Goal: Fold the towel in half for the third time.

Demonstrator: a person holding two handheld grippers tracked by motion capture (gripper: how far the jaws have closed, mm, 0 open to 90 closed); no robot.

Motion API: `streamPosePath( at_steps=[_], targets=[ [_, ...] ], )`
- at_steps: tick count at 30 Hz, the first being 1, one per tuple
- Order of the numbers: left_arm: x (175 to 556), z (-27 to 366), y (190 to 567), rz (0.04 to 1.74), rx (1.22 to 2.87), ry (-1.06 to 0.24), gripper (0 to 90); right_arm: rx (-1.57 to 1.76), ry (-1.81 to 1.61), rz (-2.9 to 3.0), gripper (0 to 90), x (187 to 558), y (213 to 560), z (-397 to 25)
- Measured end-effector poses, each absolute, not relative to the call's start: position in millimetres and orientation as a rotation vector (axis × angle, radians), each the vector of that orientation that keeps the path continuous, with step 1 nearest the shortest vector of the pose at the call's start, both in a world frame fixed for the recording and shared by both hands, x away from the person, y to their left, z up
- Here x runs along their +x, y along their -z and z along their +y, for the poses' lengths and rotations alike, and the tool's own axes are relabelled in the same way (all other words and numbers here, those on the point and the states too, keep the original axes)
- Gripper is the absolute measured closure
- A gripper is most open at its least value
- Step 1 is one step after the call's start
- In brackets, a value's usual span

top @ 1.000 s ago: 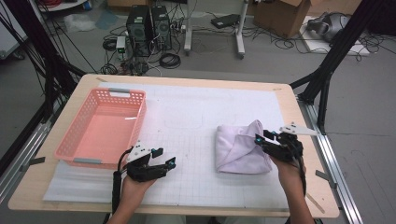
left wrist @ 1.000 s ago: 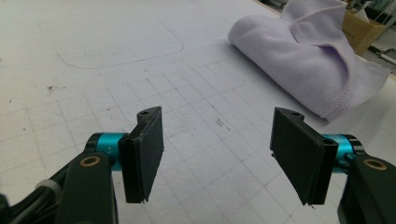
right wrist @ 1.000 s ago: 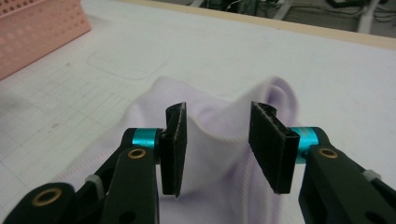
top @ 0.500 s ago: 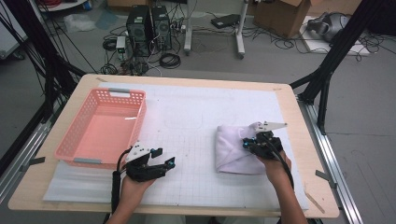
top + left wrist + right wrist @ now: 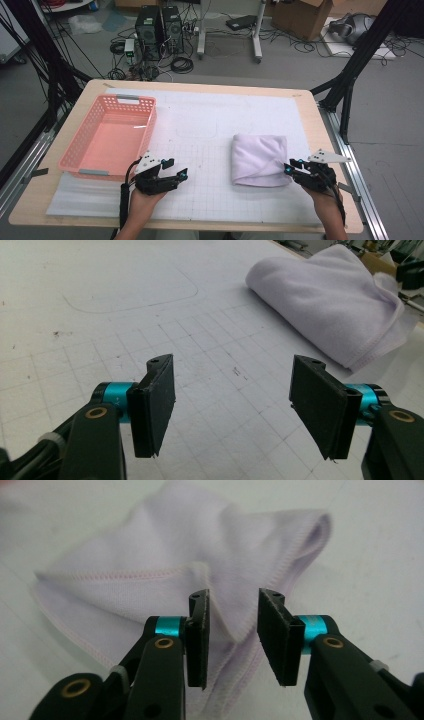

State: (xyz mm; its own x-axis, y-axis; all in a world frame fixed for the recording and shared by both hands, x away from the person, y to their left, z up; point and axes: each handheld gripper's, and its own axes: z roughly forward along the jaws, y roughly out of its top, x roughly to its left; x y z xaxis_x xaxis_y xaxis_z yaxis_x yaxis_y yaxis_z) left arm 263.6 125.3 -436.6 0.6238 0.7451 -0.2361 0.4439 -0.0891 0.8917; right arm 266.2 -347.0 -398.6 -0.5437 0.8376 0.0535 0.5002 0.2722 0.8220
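Folded lavender towel [image 5: 260, 160] lies on the white gridded mat [image 5: 210, 200], on the mat's right half, well apart from the pink plastic basket [image 5: 111, 134] that sits on the mat's left edge. Towel folded into a thick, roughly square pad; rounded fold faces the basket side, loose stitched edges face the right gripper.

Right gripper [image 5: 290, 167] sits at the towel's near right corner, tips just at the cloth's edge. In the right gripper view the jaws stand parted with a narrow gap between them; a stitched corner flap of the towel [image 5: 200, 570] lies beyond and below that gap. Nothing pinched; whether the pads touch the cloth cannot be told.

Left gripper [image 5: 177, 175] rests low over the mat, between the basket and the towel, nearer the basket's near right corner. In the left gripper view its jaws are spread wide, bare grid between them, grasping nothing. The towel [image 5: 330, 305] shows up and to the right in that view, well clear of the jaws.

Basket holds nothing visible. Wooden table [image 5: 310, 107] edge frames the mat on the towel's far side.
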Motion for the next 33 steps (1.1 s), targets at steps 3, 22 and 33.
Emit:
streamPosePath(
  at_steps=[3, 22, 33],
  targets=[
    [264.1, 124.5, 437.0, 0.976, 1.728, -0.334, 35.0, 1.185, -1.217, 2.122, 63.8, 268.4, 388.5, -343.1],
    [264.3, 125.2, 436.9, 0.971, 1.726, -0.336, 35.0, 1.133, -1.099, 2.388, 82.0, 277.2, 411.9, -319.2],
    [263.3, 124.5, 436.4, 0.974, 1.725, -0.338, 35.0, 1.159, -1.280, 2.288, 61.0, 239.7, 411.1, -353.0]
  ],
)
